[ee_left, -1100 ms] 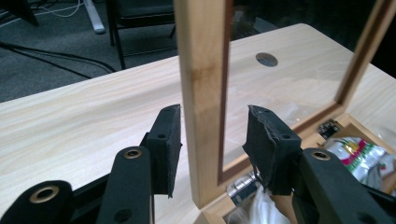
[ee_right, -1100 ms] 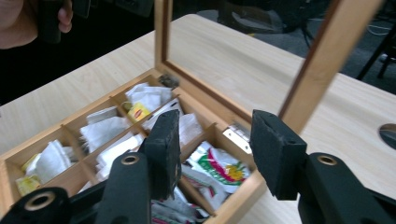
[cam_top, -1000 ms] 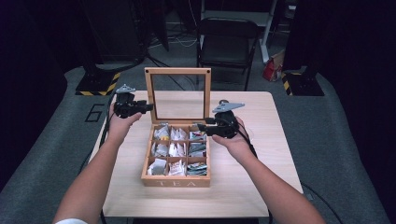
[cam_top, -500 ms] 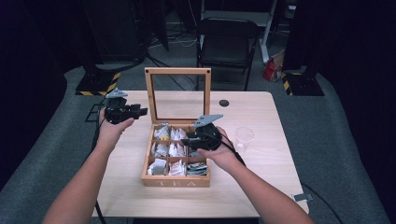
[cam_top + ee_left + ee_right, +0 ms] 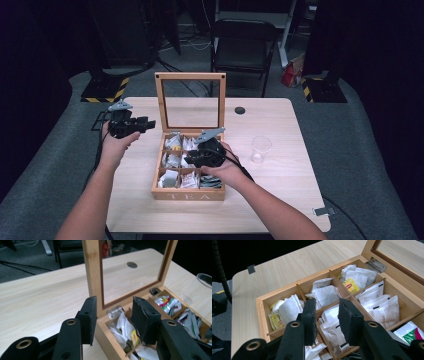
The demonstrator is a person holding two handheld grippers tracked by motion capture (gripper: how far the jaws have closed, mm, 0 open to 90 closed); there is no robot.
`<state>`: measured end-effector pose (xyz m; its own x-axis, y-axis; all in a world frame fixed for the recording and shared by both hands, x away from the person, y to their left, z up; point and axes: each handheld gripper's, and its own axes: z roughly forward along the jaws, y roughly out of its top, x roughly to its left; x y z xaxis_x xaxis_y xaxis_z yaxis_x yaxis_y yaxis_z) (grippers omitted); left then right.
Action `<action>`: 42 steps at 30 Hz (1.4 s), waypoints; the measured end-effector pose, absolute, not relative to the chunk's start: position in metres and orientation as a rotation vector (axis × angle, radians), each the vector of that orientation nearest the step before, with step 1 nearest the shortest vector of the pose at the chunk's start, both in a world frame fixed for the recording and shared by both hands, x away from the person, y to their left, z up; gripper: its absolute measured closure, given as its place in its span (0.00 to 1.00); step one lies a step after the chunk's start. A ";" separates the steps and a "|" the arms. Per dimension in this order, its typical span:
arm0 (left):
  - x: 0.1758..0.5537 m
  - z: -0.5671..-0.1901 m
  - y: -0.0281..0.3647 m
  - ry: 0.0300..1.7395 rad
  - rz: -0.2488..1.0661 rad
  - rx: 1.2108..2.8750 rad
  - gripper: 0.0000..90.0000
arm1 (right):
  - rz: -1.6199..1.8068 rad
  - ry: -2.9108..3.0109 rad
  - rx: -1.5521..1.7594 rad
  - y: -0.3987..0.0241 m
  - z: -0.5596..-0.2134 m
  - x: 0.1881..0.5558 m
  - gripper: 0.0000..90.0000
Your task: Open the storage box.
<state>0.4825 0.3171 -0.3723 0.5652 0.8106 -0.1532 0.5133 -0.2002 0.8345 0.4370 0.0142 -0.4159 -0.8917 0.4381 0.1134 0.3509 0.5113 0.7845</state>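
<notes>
**Right Gripper Positioned Over Tea Box for Packet Pick**

Reference landmark: the wooden tea box (image 5: pixel 188 192), which sits near the middle of the table (image 5: pixel 280 200) with its glass-paned lid (image 5: pixel 190 100) standing upright at the far edge.

Right gripper (image 5: pixel 196 159): located directly above the box's central compartments, pointing down and toward the box's left side. Its jaws have just been closing, yet they stand apart with nothing between the pads, so the gripper is released, not grasping. In the right gripper view, the jaw gap straddles a wooden divider, with white tea packets (image 5: pixel 331 322) lying just below and ahead of the tips.

Left gripper (image 5: pixel 148 123): held off the box's far left corner, beside the lid frame, clear of the contents. In the left gripper view its jaws are parted and empty, framing the lid hinge (image 5: pixel 114 311).

Governing relation: the tea packets lie straight beneath the right gripper, stacked on edge in their compartments, so that their long axes run along the compartment length. The right hand is clearly the nearer one. The next move likely calls for a short descent, with the jaws offset to one side of the divider so both pads close on a single packet's flat faces.

A clear cup (image 5: pixel 261 148) stands to the right of the box, well apart.
</notes>
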 end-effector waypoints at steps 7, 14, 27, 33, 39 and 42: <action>0.473 -0.379 0.317 1.082 0.391 1.846 0.62 | 1.321 2.671 0.673 0.018 -0.418 0.436 0.75; 0.464 -0.386 0.318 1.090 0.445 1.840 0.61 | 1.323 2.681 0.669 0.022 -0.422 0.434 0.75; 0.456 -0.392 0.319 1.103 0.466 1.849 0.50 | 1.319 2.710 0.642 0.036 -0.429 0.433 0.71; 0.450 -0.391 0.319 1.087 0.475 1.841 0.50 | 1.321 2.713 0.634 0.041 -0.431 0.433 0.74; 0.447 -0.395 0.321 1.097 0.474 1.847 0.50 | 1.315 2.728 0.616 0.050 -0.434 0.432 0.75; 0.447 -0.395 0.323 1.102 0.479 1.842 0.50 | 1.307 2.750 0.595 0.056 -0.437 0.433 0.75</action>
